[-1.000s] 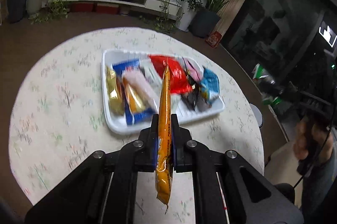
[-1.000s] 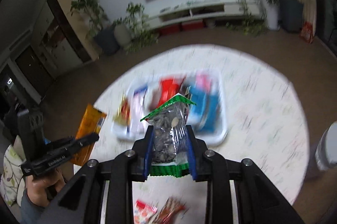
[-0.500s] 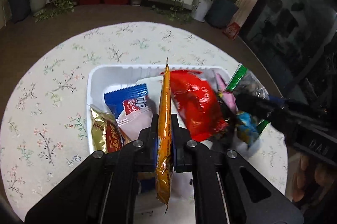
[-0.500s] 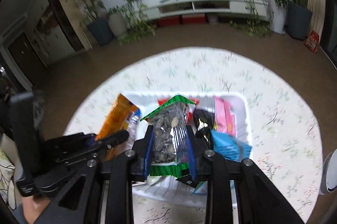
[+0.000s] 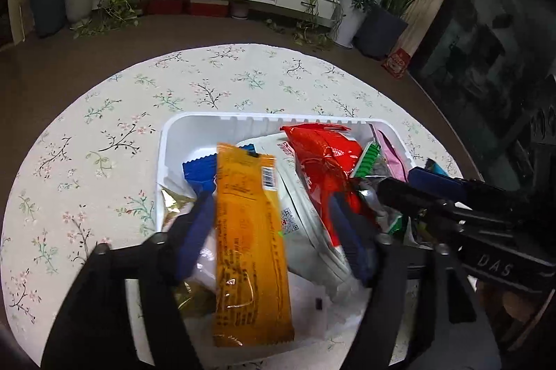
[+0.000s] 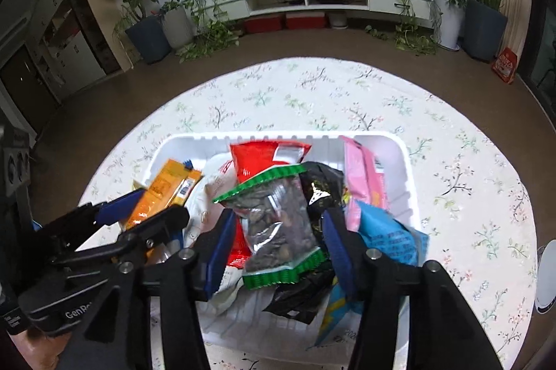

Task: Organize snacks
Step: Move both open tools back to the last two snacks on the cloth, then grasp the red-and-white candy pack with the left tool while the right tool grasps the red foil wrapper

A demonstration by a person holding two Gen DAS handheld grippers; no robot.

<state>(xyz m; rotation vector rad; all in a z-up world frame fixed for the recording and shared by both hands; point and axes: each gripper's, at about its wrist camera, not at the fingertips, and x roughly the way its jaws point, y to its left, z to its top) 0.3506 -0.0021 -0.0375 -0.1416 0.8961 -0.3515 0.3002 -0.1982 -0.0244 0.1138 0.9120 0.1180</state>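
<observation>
Two hand-held grippers tilt steeply down over one white tray [image 5: 166,140] on a round table with a floral tablecloth [image 5: 104,113]. In the left wrist view, the left gripper [image 5: 274,217] reaches in from 6 o'clock, its jaws opening with the blue pads spread wide; an orange packet [image 5: 248,248] lies flat between them, pointing toward 12 o'clock, with clear gaps to both pads, so nothing clamps it. It rests on top of a blue wrapper [image 5: 199,172], a gold wrapper [image 5: 170,203] and a white packet [image 5: 302,203], in the tray's 9 o'clock half. A red bag [image 5: 323,158] sits at the tray's 1 o'clock. The right gripper [image 6: 278,227] comes in beside it; in its own view its jaws are also opening, and a clear seed packet with green ends [image 6: 278,224] lies between the blue pads, tipped slightly, its top edge toward 11 o'clock. Whether the pads still touch it I cannot tell for certain, though a gap shows on each side. It lies on a black bag [image 6: 323,189], with a pink packet [image 6: 365,175] at 1 o'clock and a light blue packet [image 6: 389,238] at 3 o'clock. The left gripper appears there at 8 o'clock, a hand [image 6: 31,349] gripping its body.
</observation>
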